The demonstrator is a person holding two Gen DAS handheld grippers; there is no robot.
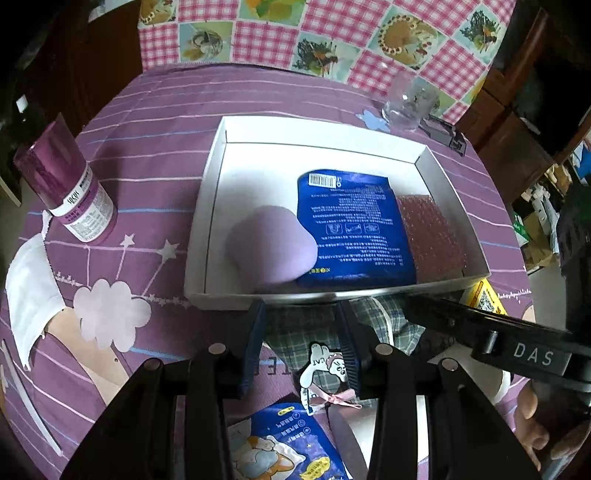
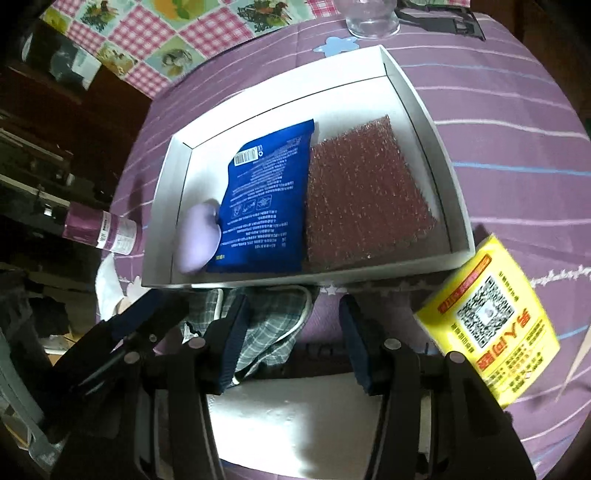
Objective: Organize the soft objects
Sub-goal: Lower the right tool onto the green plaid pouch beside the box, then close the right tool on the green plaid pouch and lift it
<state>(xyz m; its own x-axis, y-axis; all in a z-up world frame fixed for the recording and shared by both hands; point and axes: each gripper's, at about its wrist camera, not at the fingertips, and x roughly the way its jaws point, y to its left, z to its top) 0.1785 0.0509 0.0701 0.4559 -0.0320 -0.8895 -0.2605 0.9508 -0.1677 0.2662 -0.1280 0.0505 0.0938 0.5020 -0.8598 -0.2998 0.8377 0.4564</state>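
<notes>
A white shallow box (image 1: 207,206) (image 2: 428,122) on the purple cloth holds a lilac soft pad (image 1: 271,245) (image 2: 197,238), a blue packet (image 1: 356,227) (image 2: 264,201) and a pink bubble-wrap sheet (image 1: 430,232) (image 2: 364,199). A green plaid pouch (image 1: 306,332) (image 2: 269,328) with a cartoon tag lies in front of the box. My left gripper (image 1: 301,343) is open, its fingers on either side of the pouch. My right gripper (image 2: 293,343) is open just right of the pouch, above a white paper sheet (image 2: 295,421).
A purple canister (image 1: 68,184) (image 2: 101,230) and a white face mask (image 1: 31,291) lie left of the box. A glass (image 1: 408,105) (image 2: 371,18) stands behind it. A yellow box (image 2: 487,325) (image 1: 484,299) sits at its right front corner. Another blue packet (image 1: 284,446) lies near me.
</notes>
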